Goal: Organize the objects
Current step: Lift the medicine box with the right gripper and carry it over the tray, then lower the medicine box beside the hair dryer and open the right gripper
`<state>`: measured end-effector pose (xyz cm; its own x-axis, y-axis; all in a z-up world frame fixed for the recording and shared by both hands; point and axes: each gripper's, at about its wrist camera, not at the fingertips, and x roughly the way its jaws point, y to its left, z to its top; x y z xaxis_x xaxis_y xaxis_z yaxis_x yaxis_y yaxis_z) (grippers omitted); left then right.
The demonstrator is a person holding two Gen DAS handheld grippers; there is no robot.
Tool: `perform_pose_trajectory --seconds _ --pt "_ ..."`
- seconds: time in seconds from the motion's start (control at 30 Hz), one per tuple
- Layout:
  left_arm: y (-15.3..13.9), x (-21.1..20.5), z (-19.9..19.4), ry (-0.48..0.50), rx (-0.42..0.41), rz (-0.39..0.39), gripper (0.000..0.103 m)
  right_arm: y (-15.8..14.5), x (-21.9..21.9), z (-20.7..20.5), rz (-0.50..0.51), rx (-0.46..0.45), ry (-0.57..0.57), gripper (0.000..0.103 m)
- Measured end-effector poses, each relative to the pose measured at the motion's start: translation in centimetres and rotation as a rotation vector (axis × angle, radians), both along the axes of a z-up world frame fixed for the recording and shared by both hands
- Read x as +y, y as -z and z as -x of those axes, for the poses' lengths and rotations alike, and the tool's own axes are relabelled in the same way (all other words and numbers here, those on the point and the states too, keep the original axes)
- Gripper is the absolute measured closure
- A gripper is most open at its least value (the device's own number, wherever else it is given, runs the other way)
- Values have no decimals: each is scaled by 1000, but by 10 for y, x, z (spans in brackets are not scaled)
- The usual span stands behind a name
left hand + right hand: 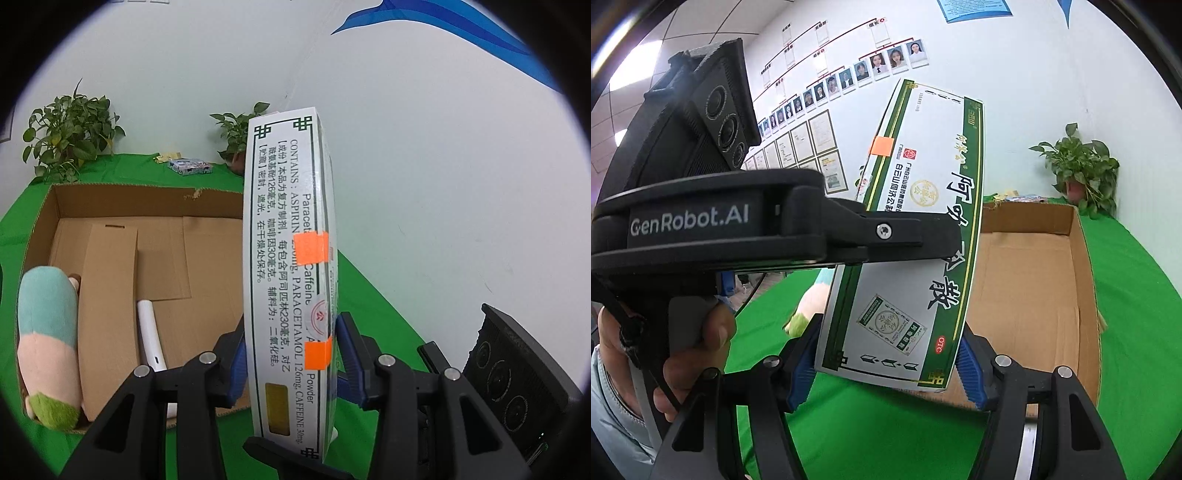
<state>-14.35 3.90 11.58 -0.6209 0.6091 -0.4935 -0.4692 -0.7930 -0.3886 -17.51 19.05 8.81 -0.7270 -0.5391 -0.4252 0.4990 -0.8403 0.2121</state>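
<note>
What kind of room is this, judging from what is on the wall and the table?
Probably an office used for recording demonstrations. The wall carries a staff photo chart and framed certificates; a green cloth covers the table, with potted plants along the back.

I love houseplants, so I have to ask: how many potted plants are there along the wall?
2. One potted plant stands at the table's far left corner; another potted plant stands further right, partly behind the held medicine box. More may be hidden.

A flat white medicine box (286,280) with green borders and orange stickers hangs tilted above an open cardboard box (122,236) holding a pastel plush toy (48,343).
</note>
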Motion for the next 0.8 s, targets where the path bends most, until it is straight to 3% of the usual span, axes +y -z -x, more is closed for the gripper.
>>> perform_pose_trajectory --seconds 0.27,0.8 --pt "6 -5 28 -26 -32 2 61 -12 -7 34 8 -59 -26 40" --pt "88 5 94 -35 -264 5 61 58 1 113 38 -335 -27 40"
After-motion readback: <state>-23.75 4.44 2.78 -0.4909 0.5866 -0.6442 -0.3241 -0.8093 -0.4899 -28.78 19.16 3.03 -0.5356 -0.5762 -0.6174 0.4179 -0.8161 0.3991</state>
